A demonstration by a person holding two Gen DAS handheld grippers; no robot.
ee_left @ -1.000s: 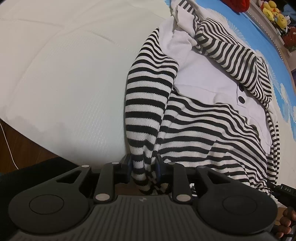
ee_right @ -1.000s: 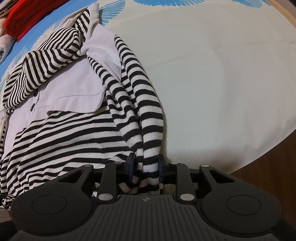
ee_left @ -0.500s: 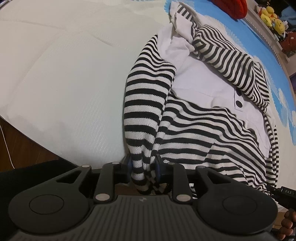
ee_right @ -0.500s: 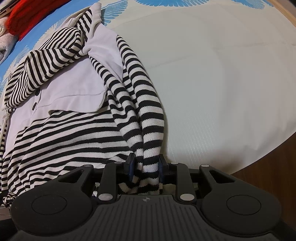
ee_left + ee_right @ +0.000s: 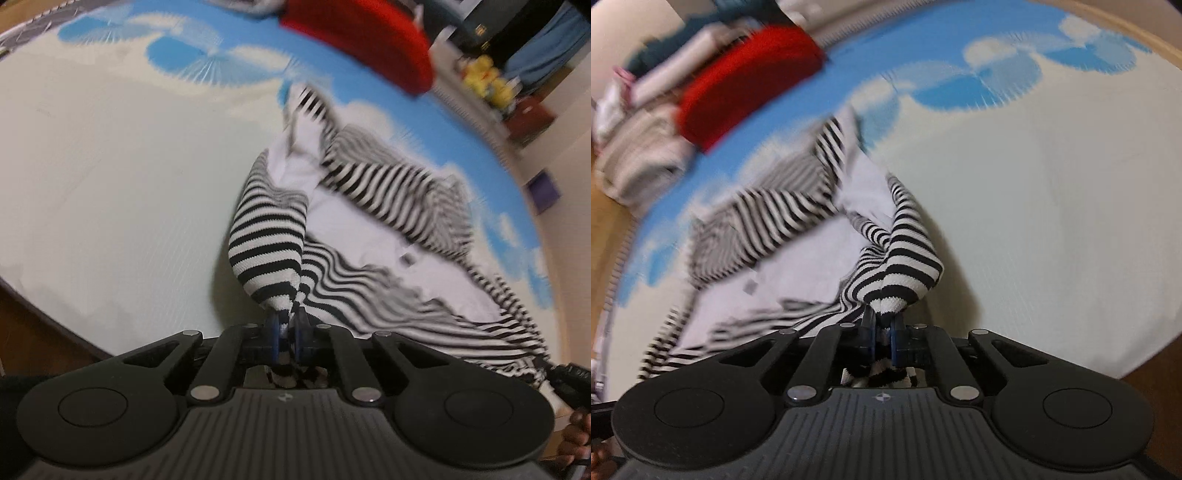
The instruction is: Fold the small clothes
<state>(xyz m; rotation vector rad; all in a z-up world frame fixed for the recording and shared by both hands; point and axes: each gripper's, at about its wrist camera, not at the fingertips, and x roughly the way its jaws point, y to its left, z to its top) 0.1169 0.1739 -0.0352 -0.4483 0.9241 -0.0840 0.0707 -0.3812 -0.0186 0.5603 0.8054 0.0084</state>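
A black-and-white striped top with a white chest panel (image 5: 369,236) lies on the bed, its near part lifted. My left gripper (image 5: 284,338) is shut on the bunched lower left corner of the striped top. My right gripper (image 5: 882,338) is shut on the lower right corner of the same striped top (image 5: 901,258). The fabric rises from the bed to each gripper. The far sleeves and collar are motion-blurred in both views.
The bed sheet (image 5: 110,184) is white with blue cloud prints. A red folded cloth (image 5: 362,44) lies at the far end, and shows in the right wrist view (image 5: 746,81) beside a pile of pale clothes (image 5: 639,155). Yellow toys (image 5: 487,81) stand far right. Brown floor borders the bed.
Both grippers have risen and tilted up, lifting the top's lower corners off the bed. The jaws have closed tighter on the fabric. More of the far end of the bed shows.
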